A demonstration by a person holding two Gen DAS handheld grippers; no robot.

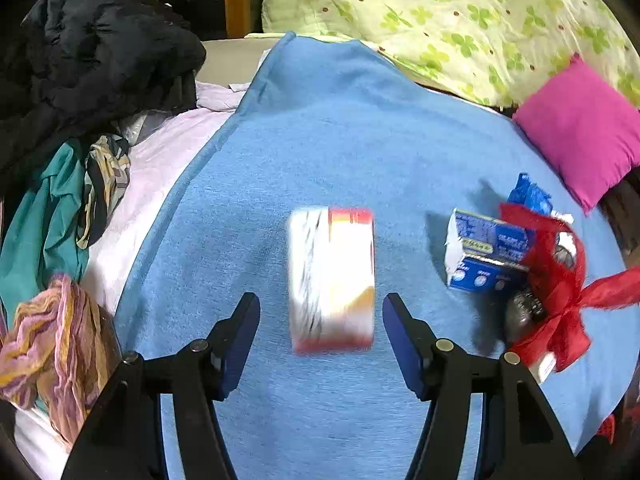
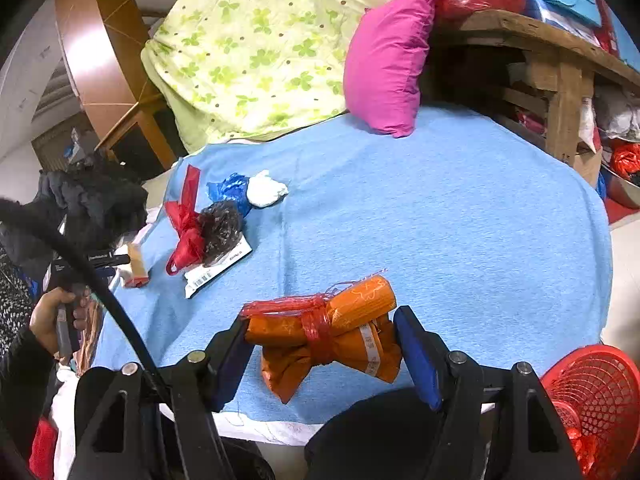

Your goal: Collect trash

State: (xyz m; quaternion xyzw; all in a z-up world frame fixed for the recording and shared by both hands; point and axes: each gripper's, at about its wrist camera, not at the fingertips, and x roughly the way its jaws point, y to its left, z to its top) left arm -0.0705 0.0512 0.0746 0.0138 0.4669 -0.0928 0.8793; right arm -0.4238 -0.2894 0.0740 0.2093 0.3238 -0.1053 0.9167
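Blue blanket (image 1: 340,128) covers the bed. Trash heap (image 2: 212,232) lies toward its left edge. Red basket (image 2: 596,392) at right. Left gripper (image 1: 320,320): jaws spread, blurred box (image 1: 332,280) between, untouched. Right gripper (image 2: 324,340): jaws pinching orange bundle (image 2: 332,332) on the near edge.

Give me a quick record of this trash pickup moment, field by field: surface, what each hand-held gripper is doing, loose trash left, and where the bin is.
surface: blue blanket spread over a bed
left hand-held gripper: open, jaws on either side of a blurred white and red box, not gripping it
right hand-held gripper: jaws against an orange wrapped bundle tied with red netting
loose trash: red ribbon, dark crumpled wrapper, blue plastic, white wad, blue carton
bin: red mesh basket, lower right of the right view
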